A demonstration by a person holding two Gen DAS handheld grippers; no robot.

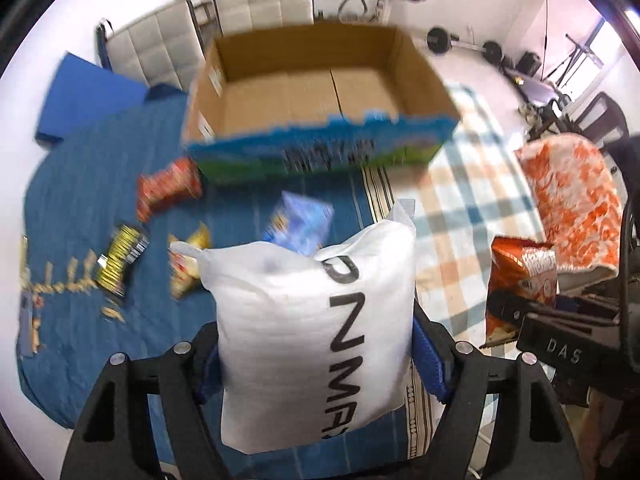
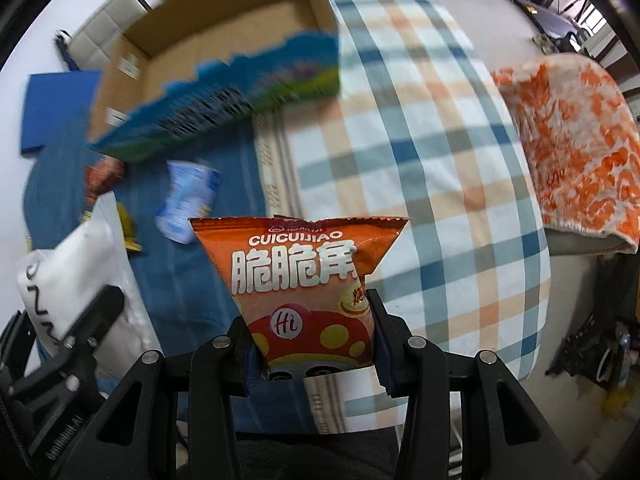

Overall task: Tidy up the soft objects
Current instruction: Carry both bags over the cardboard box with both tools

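Left gripper (image 1: 316, 360) clamped on the white pouch (image 1: 312, 340), pads pressing both its sides; pouch hangs clear above the blue cloth (image 1: 92, 184). Right gripper (image 2: 312, 344) clamped on the orange snack bag (image 2: 304, 280), also lifted. Open cardboard box (image 1: 312, 92) sits ahead of both tools, nothing visible inside. Red packet (image 1: 168, 192), yellow packets (image 1: 188, 264) and blue packet (image 1: 300, 224) lie on the cloth between left gripper and box.

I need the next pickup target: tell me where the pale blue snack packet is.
The pale blue snack packet lies on the blue cloth, just in front of the open cardboard box, left of the orange snack bag held in the right gripper.
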